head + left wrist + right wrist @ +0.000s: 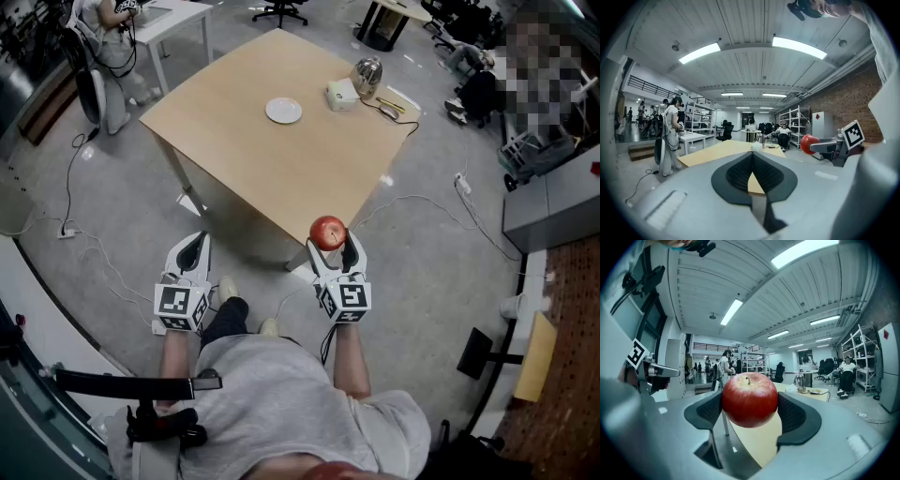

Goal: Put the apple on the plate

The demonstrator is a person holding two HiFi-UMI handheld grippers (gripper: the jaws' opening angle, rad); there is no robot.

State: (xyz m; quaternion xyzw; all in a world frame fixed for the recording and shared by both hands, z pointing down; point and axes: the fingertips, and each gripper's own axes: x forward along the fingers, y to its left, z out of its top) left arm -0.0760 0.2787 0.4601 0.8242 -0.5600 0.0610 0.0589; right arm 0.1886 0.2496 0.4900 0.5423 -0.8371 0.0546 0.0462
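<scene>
A red apple [327, 231] sits between the jaws of my right gripper [330, 238], which is shut on it just off the near corner of the light wooden table [244, 150]. In the right gripper view the apple [750, 399] fills the space between both black pads [797, 414], stem up. A small white plate [283, 111] lies on the far half of the table. My left gripper [194, 247] hangs to the left over the floor, shut with nothing in it; its pads [740, 171] meet at the tip. The left gripper view also shows the apple [809, 143] at the right.
A metal kettle [367, 76], a white box [342, 95] and some small items sit at the table's far right corner. Cables [84, 246] trail over the grey floor. A person [670, 133] stands by a white desk at the far left. A grey cabinet [553, 206] stands at the right.
</scene>
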